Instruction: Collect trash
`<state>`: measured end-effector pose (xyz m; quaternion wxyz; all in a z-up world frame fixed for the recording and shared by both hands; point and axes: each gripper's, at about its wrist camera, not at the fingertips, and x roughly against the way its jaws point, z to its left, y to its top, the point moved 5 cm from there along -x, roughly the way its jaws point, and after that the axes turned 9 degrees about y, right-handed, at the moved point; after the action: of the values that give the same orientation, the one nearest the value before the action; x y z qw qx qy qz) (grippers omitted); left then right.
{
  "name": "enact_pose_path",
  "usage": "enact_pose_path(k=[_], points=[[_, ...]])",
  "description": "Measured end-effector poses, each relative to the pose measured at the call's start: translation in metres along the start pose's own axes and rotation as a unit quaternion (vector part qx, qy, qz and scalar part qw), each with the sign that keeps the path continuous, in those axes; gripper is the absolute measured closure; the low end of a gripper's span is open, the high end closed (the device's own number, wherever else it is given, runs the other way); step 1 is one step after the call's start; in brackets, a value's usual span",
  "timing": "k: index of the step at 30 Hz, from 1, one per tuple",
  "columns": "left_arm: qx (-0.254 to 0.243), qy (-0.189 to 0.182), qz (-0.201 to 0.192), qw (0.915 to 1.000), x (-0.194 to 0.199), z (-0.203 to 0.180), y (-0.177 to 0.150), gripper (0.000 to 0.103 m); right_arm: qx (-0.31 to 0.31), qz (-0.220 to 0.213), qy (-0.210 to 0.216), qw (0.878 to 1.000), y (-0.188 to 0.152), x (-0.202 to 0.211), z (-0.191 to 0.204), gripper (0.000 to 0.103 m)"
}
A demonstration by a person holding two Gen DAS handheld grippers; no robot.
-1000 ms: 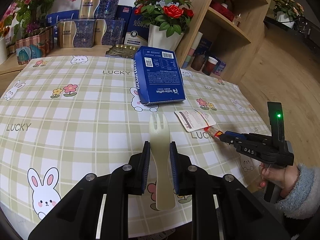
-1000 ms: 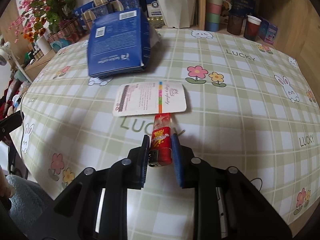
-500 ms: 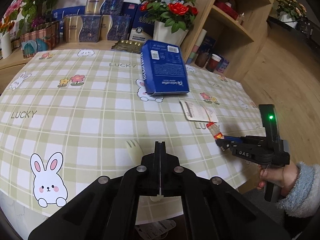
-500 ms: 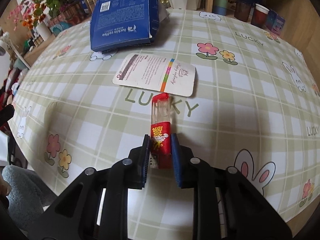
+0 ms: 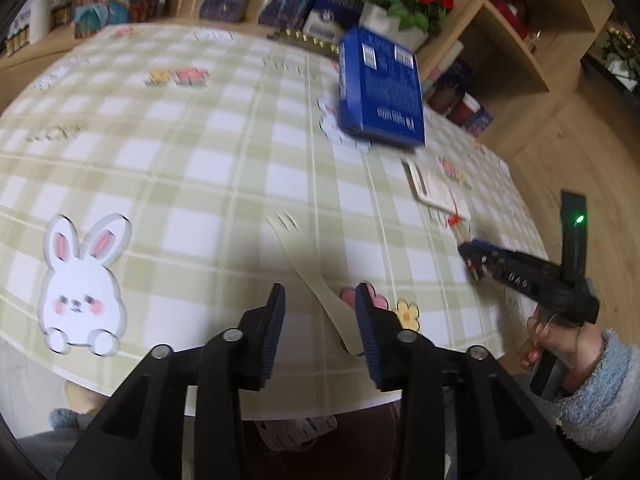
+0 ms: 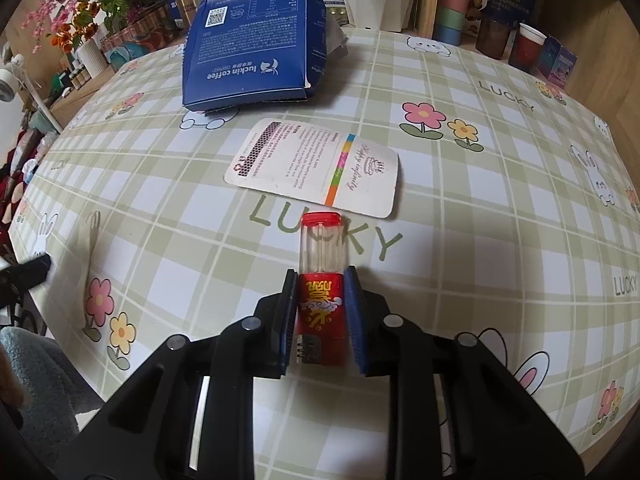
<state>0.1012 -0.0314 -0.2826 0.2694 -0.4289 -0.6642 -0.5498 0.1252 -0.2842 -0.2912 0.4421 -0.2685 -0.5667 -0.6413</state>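
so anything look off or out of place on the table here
The blue coffee box sits propped at a tilt rather than flat, its near flap edge open. The cream plastic fork lies askew between the opening left gripper jaws, ungripped. The right gripper clamps a red-capped toothpick tube.
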Motion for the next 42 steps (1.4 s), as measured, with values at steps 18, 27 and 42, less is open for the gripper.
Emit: enact_pose_path(k=[18, 27, 42], points=[[-0.039, 0.094, -0.056, 0.9932, -0.034, -0.013, 0.022, 0.070, 0.012, -0.011, 0.022, 1.000, -0.010, 0.002, 0.014, 0.077], [-0.051, 0.050, -0.070, 0.9950, -0.018, -0.023, 0.028, 0.101, 0.015, -0.021, 0.033, 0.999, -0.010, 0.009, 0.020, 0.077], [-0.059, 0.010, -0.097, 0.9934, 0.018, -0.038, 0.030, 0.101, 0.021, -0.052, 0.054, 0.997, -0.005, 0.037, 0.039, 0.077]])
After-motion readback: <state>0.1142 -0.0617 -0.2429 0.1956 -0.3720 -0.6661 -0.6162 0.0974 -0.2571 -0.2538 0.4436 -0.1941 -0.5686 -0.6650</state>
